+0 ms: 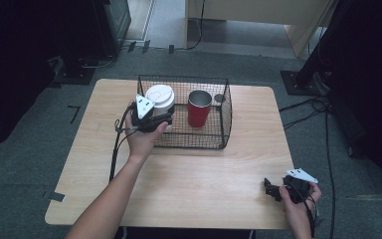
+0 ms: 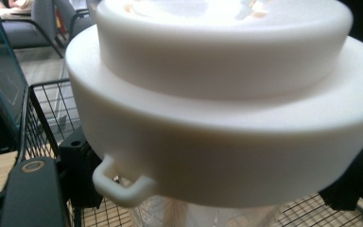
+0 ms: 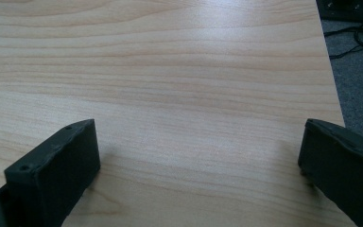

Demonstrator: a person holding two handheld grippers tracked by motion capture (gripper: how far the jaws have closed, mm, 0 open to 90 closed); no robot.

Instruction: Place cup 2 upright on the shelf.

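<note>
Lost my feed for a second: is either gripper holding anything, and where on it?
The left gripper grips the white-lidded cup just below its lid, over the wire basket. The right gripper is open and empty.

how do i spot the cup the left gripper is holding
Find the black wire basket at the far side of the wooden table. At its left end the left gripper clamps a cup with a white lid; its neighbour is a lidless red cup.

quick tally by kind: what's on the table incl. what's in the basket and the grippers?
Cups: 2, white-lidded cup held by the left gripper, red cup standing in the basket
Wire baskets: 1, black basket
Grippers: 2, left one shut on the lidded cup, right gripper open over the table
Total: 5
</note>
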